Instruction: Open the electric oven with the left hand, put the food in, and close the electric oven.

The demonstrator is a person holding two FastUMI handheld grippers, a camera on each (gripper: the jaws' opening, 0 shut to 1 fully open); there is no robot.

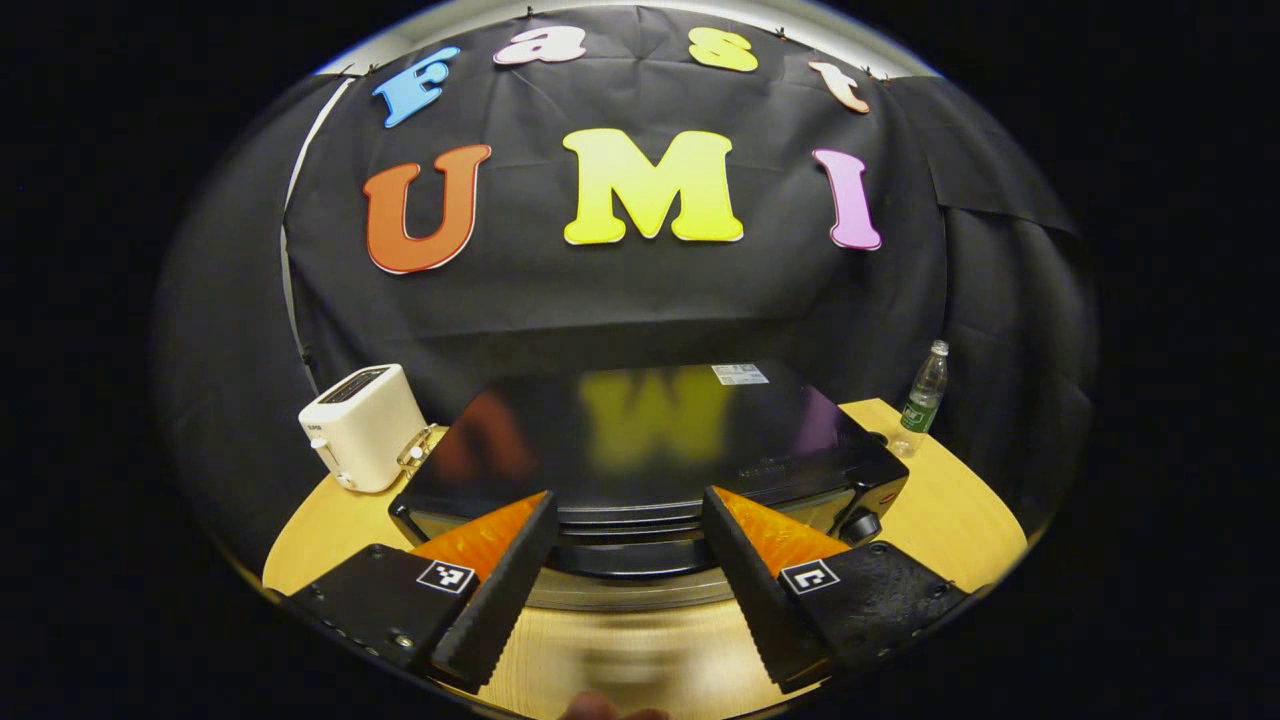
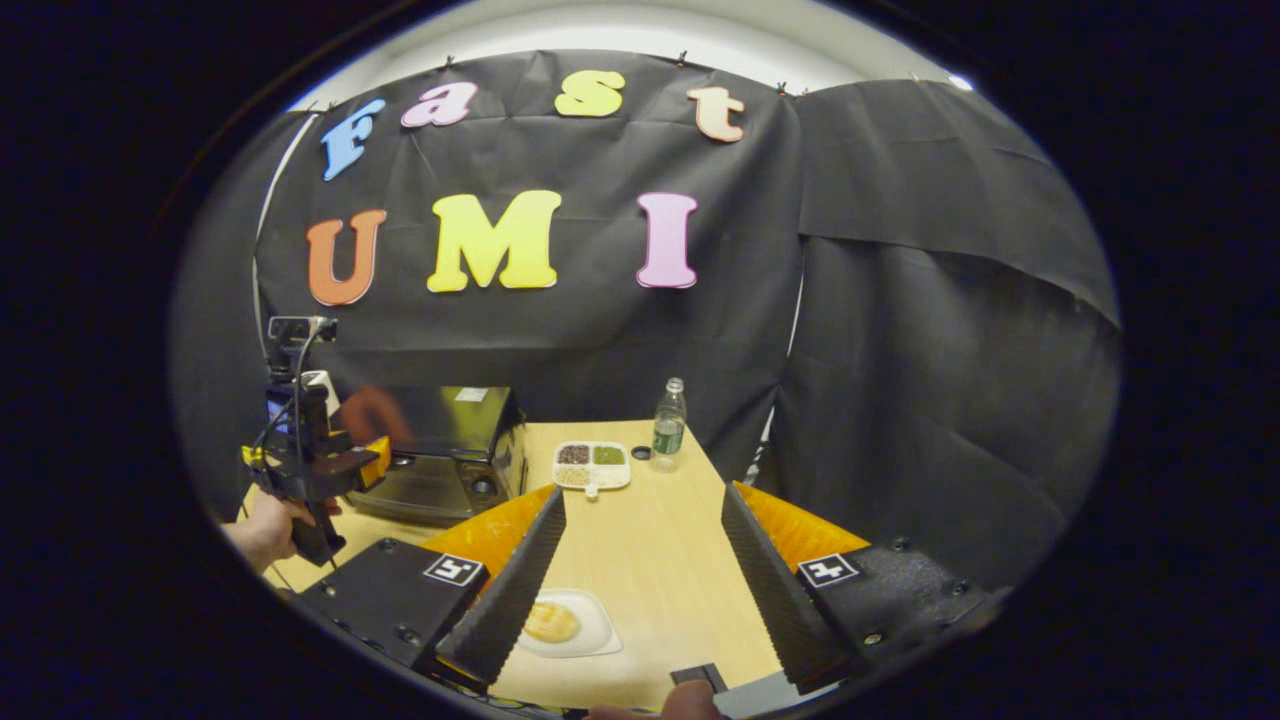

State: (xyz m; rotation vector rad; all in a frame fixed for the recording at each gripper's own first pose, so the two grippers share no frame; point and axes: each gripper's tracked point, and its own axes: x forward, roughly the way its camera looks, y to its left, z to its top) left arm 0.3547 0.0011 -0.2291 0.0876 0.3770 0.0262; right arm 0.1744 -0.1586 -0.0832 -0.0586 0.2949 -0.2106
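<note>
The black electric oven (image 1: 640, 440) with a glossy top sits straight ahead on the wooden table (image 1: 960, 500). My left gripper (image 1: 628, 500) is open, its fingers straddling the oven's front edge and the handle (image 1: 625, 550) without pressing on it. From the right gripper view, the oven (image 2: 440, 440) is at the left with the left gripper (image 2: 315, 465) held by a hand (image 2: 265, 530) in front of it. A bun on a white plate (image 2: 562, 622) lies just below the left finger of my right gripper (image 2: 642, 495), which is open and holds nothing. Whether the door is ajar is unclear.
A white toaster (image 1: 362, 425) stands left of the oven and a plastic bottle (image 1: 925, 395) stands right of it. A divided white dish (image 2: 592, 465) of foods lies beside the bottle (image 2: 668, 425). A small dark object (image 2: 700, 675) sits at the near table edge.
</note>
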